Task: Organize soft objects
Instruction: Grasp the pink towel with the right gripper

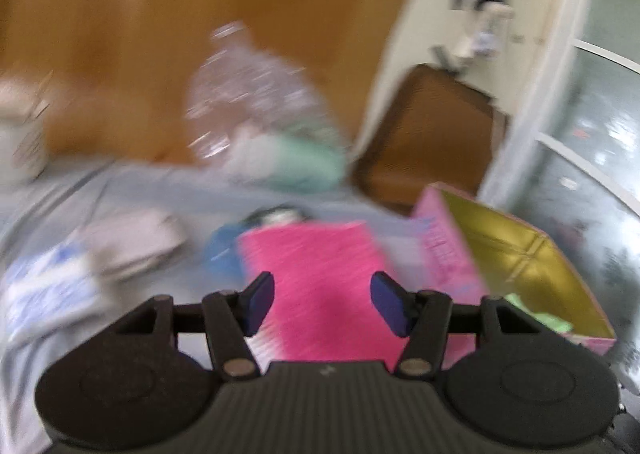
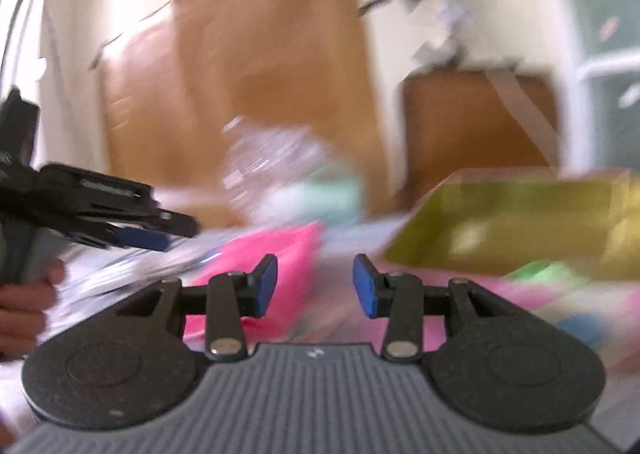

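Observation:
Both views are blurred. A bright pink cloth (image 1: 320, 274) lies on the pale sheet just ahead of my left gripper (image 1: 322, 302), which is open; its blue pads stand apart over the cloth without pressing it. To the right is a pink box with a gold inside (image 1: 512, 254), holding a light green cloth (image 1: 536, 310). My right gripper (image 2: 315, 284) is open and empty, between the pink cloth (image 2: 280, 250) and the box (image 2: 520, 222). The left gripper (image 2: 140, 238) shows side-on at the left, held by a hand (image 2: 24, 302).
A clear plastic bag (image 1: 252, 94) and a mint green cloth (image 1: 304, 162) lie further back. A blue item (image 1: 222, 250), a white cloth (image 1: 136, 242) and a white-and-blue patterned one (image 1: 44, 294) lie to the left. Brown cardboard (image 1: 432, 134) leans against the wall.

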